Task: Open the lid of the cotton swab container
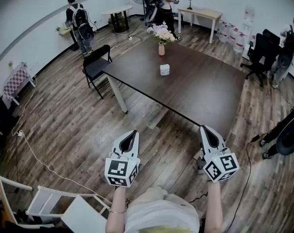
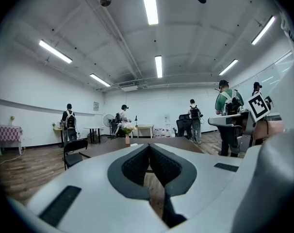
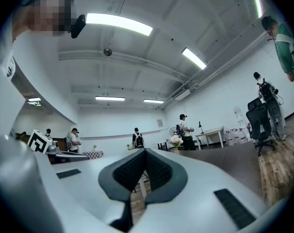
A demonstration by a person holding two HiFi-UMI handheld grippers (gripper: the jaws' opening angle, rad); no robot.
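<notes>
On the dark counter (image 1: 200, 86), well ahead, sits the cotton swab container (image 1: 164, 70): probably light and tippy, so brace its body and pry at its top edge. The left hand-held gripper (image 1: 133, 134) and right hand-held gripper (image 1: 205, 129) are closed, empty.

Left claw (image 1: 134, 132), right claw (image 1: 204, 128): white, black-padded; marker cubes (image 1: 122, 171) (image 1: 220, 166); bracelet (image 1: 117, 211).

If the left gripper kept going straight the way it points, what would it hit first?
The left gripper would most likely meet the near edge of the dark table; only wooden floor lies before it. Its height against the tabletop is unclear.
</notes>
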